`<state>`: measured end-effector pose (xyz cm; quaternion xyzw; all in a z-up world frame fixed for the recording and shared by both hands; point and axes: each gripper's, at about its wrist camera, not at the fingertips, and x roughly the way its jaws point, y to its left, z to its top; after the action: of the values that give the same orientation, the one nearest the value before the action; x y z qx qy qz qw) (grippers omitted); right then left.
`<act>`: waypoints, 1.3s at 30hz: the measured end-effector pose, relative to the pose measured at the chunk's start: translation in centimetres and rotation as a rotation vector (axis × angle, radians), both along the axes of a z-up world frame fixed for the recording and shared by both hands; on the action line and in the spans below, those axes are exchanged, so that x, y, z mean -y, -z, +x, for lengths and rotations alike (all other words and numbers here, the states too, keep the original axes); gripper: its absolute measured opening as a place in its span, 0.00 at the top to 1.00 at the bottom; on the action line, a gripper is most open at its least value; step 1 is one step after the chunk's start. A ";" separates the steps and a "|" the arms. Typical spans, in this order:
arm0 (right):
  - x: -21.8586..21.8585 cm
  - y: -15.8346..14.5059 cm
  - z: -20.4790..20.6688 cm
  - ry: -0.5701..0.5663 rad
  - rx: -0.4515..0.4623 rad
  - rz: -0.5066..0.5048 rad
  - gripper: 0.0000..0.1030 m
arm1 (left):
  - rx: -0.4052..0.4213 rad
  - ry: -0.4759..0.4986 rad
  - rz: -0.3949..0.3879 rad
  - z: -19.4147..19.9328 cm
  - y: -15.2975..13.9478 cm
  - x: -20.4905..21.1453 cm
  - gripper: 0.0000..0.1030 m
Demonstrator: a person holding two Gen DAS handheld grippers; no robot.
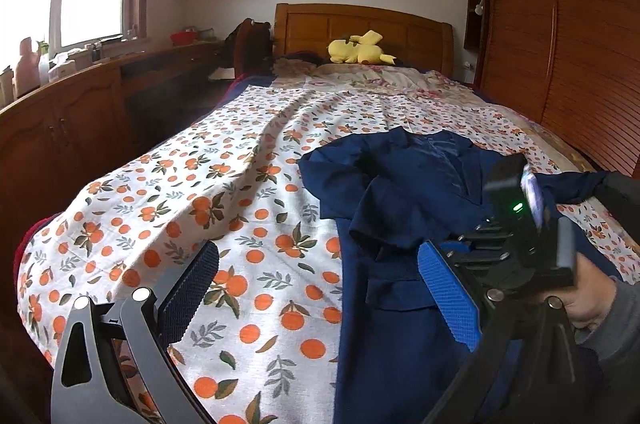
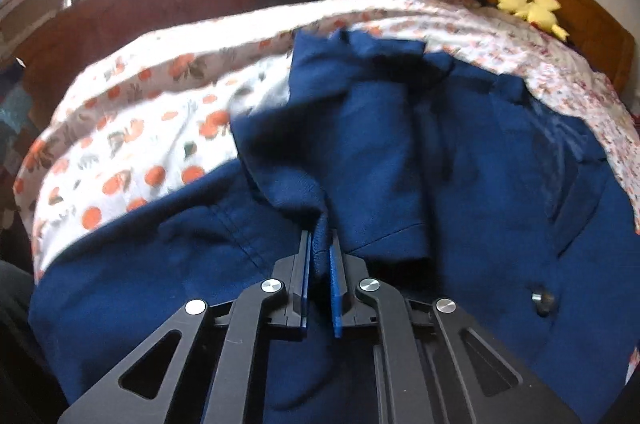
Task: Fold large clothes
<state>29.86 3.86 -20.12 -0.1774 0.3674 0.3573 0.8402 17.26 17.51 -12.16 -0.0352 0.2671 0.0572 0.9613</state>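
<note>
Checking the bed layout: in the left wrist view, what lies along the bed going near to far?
Open left gripper → navy jacket → orange-print sheet → floral bedding → yellow plush toy → wooden headboard.

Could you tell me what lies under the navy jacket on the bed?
The navy jacket lies on an orange-print sheet, which shows around it. Whatever lies directly beneath the jacket is covered. The right gripper pinches a fold of it.

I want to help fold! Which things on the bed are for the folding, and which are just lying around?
For the folding:
- navy jacket
- right tool, pinching a fold of the jacket
- left tool, open above the bed

Just lying around:
- yellow plush toy
- orange-print sheet
</note>
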 end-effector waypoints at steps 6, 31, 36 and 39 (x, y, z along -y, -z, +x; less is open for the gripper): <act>5.3 -5.3 -1.7 0.063 0.085 0.119 0.94 | 0.011 0.031 0.000 0.1 -0.2 1.3 0.03; 19.8 -4.3 -6.7 0.273 0.131 0.053 0.93 | 0.024 0.153 -0.016 2.4 -0.1 7.8 0.03; 20.0 -2.8 -7.4 0.267 0.096 0.037 0.88 | 0.013 0.169 -0.011 3.0 0.3 8.8 0.03; 19.7 -3.1 -8.4 0.257 0.108 0.037 0.71 | 0.007 0.177 -0.004 3.3 0.5 9.2 0.03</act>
<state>21.46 -15.84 -17.04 -0.1325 0.3348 0.2432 0.9007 20.53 8.30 -12.70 -0.0137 0.2661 -0.0289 0.9634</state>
